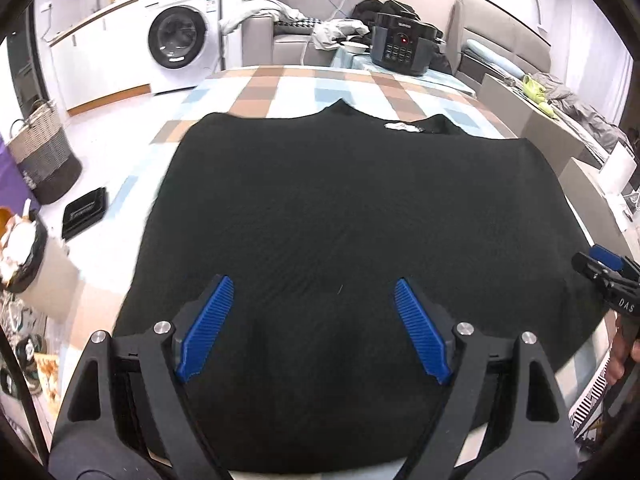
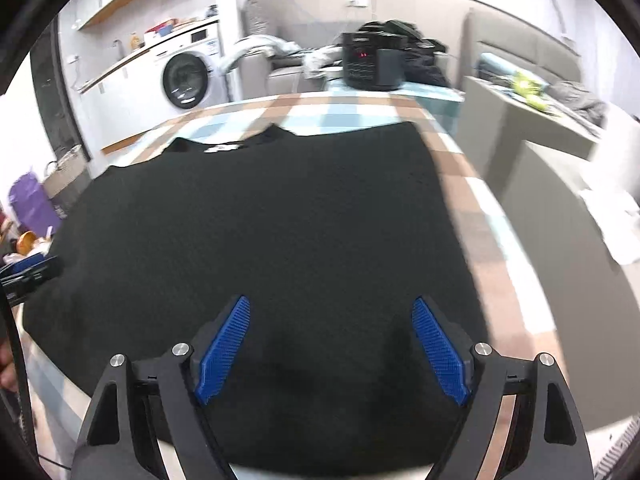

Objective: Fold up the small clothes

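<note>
While both cameras are looking down and forward, I am seeing a black garment (image 1: 352,216) lying spread flat across the worktop (image 1: 280,84), which is wearing a checked cloth in tan, pale blue and white. The garment's neckline is pointing to the far edge, and a small white label (image 1: 402,127) is showing there. Its near hem is reaching the worktop's near edge.

My left gripper (image 1: 314,330) is hovering over the near part of the garment, jaws standing wide apart, blue pads (image 1: 206,330) facing each other with nothing between them but the fabric below. I am not seeing the pads pressing on the cloth.

My right gripper (image 2: 330,350) is doing the same over the near right part of the garment (image 2: 260,232), jaws wide open and holding nothing. The right wrist picture is blurring somewhat toward its right side.

In the left wrist view the right gripper's tip (image 1: 608,270) is showing at the right edge, beside the garment's edge, with part of a hand (image 1: 622,350) under it. In the right wrist view the left gripper (image 2: 30,272) is peeking in at the left edge.

Beyond the worktop a black cooker (image 1: 402,42) with a red light is sitting on a second surface. A washing machine (image 1: 180,38) is standing at the back left, and a woven basket (image 1: 44,150) is sitting on the floor to the left.
</note>
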{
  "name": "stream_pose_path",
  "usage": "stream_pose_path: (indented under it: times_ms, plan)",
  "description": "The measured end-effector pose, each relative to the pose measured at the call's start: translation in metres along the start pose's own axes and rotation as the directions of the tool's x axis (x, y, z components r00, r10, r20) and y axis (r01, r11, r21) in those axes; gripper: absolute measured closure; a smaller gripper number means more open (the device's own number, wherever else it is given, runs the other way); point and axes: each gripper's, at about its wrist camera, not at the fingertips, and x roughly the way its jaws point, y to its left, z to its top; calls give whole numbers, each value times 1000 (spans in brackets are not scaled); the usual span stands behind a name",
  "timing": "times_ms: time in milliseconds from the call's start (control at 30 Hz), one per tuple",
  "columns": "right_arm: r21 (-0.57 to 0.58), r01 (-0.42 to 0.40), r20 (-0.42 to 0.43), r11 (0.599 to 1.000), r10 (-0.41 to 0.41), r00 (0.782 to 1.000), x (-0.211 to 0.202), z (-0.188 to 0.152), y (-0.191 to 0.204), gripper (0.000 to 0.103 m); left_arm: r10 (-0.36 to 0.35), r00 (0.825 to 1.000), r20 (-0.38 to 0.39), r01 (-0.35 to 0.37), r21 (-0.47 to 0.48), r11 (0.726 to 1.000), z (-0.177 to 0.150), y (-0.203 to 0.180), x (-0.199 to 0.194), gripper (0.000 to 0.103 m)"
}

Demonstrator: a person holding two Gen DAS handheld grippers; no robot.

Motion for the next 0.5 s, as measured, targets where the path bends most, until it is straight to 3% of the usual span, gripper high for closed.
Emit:
stream_pose_path:
  times_ms: [200, 267, 400, 500]
  plan:
    - [-33, -75, -71, 997, 72, 995, 37, 24, 27, 18, -36, 996, -77, 39, 28, 999, 20, -13, 42, 21]
    - [-46, -83, -93, 995, 78, 993, 49, 28, 33, 18, -4, 995, -103, 8, 32, 999, 23, -12, 54, 21]
    - [-85, -39, -105, 996, 30, 994, 60, 34, 31, 17, 20, 994, -105, -18, 19, 1000, 28, -5, 58, 21]
    - [-31, 7, -118, 999, -11, 993, 63, 39, 11, 17, 25, 993, -113, -27, -20, 999, 33, 6, 61, 21]
